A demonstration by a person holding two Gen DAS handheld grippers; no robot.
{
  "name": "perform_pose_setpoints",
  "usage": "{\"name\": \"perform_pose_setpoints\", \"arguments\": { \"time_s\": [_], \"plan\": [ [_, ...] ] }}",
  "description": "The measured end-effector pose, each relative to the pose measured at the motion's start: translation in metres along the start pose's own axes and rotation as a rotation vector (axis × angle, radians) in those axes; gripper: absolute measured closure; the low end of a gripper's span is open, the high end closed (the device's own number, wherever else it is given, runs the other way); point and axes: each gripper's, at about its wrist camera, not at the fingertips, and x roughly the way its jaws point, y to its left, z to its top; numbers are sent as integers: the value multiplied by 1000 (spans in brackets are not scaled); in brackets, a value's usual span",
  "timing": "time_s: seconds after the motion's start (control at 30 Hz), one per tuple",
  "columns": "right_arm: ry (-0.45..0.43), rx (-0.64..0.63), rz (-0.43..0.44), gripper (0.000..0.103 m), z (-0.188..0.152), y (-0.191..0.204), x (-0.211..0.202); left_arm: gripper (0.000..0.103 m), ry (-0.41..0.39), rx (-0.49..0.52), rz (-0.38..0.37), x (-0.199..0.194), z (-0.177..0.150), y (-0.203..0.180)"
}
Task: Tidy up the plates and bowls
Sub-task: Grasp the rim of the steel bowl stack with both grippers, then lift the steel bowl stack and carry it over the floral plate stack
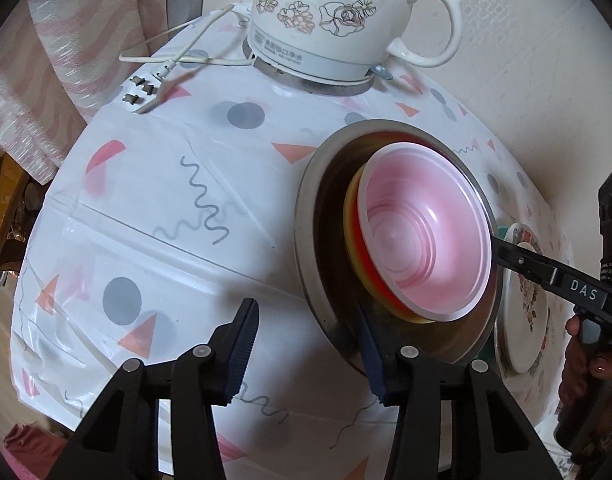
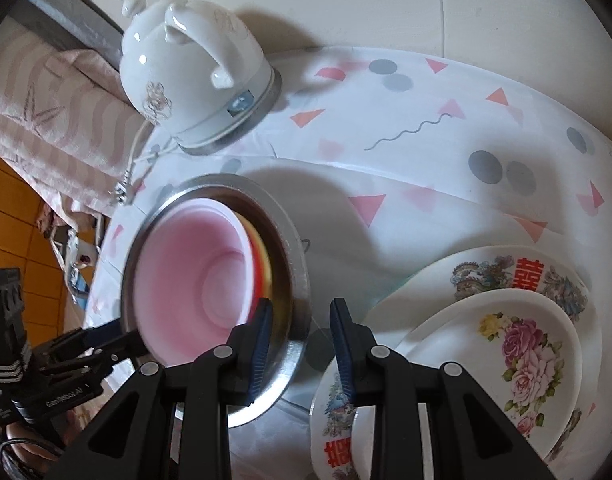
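Observation:
A pink bowl (image 1: 422, 236) sits nested on yellow and red bowls inside a steel bowl (image 1: 322, 216) on the table. My left gripper (image 1: 306, 352) is open, with the steel bowl's near rim between its jaws. My right gripper (image 2: 302, 344) is open too, straddling the steel bowl's (image 2: 294, 280) opposite rim beside the pink bowl (image 2: 194, 280). A stack of floral plates (image 2: 526, 352) lies to its right, and shows at the right edge of the left wrist view (image 1: 526, 300).
A white floral electric kettle (image 1: 338, 20) stands at the back of the table, its cord and plug (image 1: 146, 92) lying to the left. The patterned tablecloth (image 1: 146, 220) covers the table. A wall is behind; a striped cloth (image 2: 46, 120) hangs at left.

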Motion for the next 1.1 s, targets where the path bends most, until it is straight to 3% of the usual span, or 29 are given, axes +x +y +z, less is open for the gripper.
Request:
{"name": "perform_pose_setpoints", "arguments": {
  "time_s": [0.47,0.6,0.67,0.9,1.1],
  "plan": [
    [53,-83,15,75,18,-1,19,68,20,51,-6,13,5,-8],
    [78,-104,72,93,22,-1,27,76,19,69,-12,16,8,-12],
    [72,-109,73,93,25,2,28,80,11,82,1,16,9,-13],
    [38,-53,119,93,33,8,35,80,-9,27,15,15,18,4],
    [60,-36,136,93,26,8,39,80,-14,8,3,14,14,8]
  ]
}}
